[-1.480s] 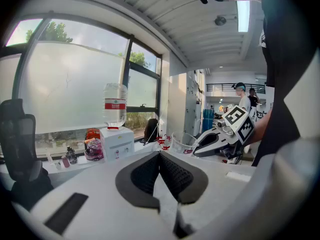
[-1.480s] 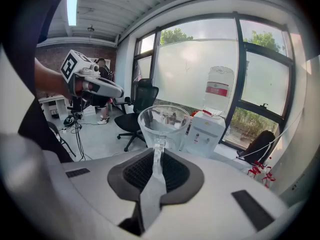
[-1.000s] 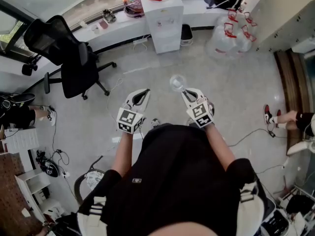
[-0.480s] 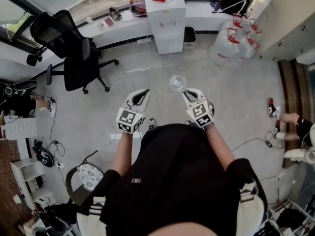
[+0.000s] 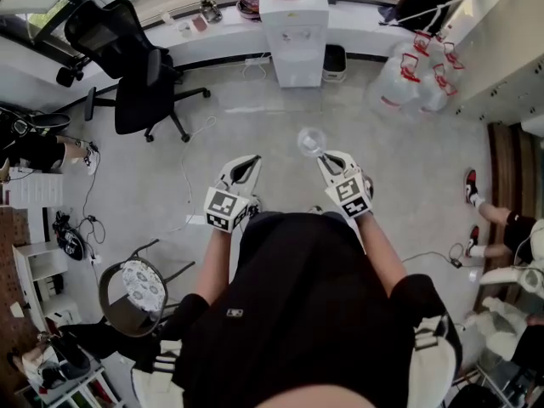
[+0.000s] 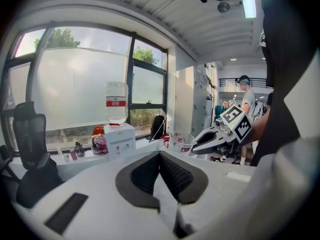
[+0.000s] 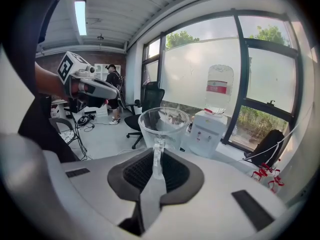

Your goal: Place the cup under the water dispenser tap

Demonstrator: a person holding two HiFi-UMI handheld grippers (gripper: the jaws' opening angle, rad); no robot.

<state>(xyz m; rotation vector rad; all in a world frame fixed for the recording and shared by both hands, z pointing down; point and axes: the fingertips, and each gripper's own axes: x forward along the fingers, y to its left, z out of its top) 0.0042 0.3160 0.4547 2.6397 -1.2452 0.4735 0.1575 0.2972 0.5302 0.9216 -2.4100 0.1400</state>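
A clear glass cup (image 5: 309, 140) with a handle hangs over the floor, and my right gripper (image 5: 324, 155) is shut on that handle. In the right gripper view the cup (image 7: 162, 125) stands upright just beyond the jaws of the right gripper (image 7: 157, 160). The white water dispenser (image 5: 295, 34), with a bottle on top, stands against the far window wall, well ahead of the cup. It also shows as the dispenser (image 7: 209, 132) in the right gripper view. My left gripper (image 5: 248, 162) is beside the right one. Its jaws meet, with nothing between them, in the left gripper view (image 6: 160, 156).
A black office chair (image 5: 129, 68) stands at the far left. Large water bottles (image 5: 410, 82) lie to the right of the dispenser. A round stool (image 5: 136, 285) is at my near left. Cables run over the floor, and a person's feet (image 5: 473, 192) show at the right.
Both grippers have moved forward over the floor toward the dispenser, with the cup still held. The stool at the left has slid further into view.
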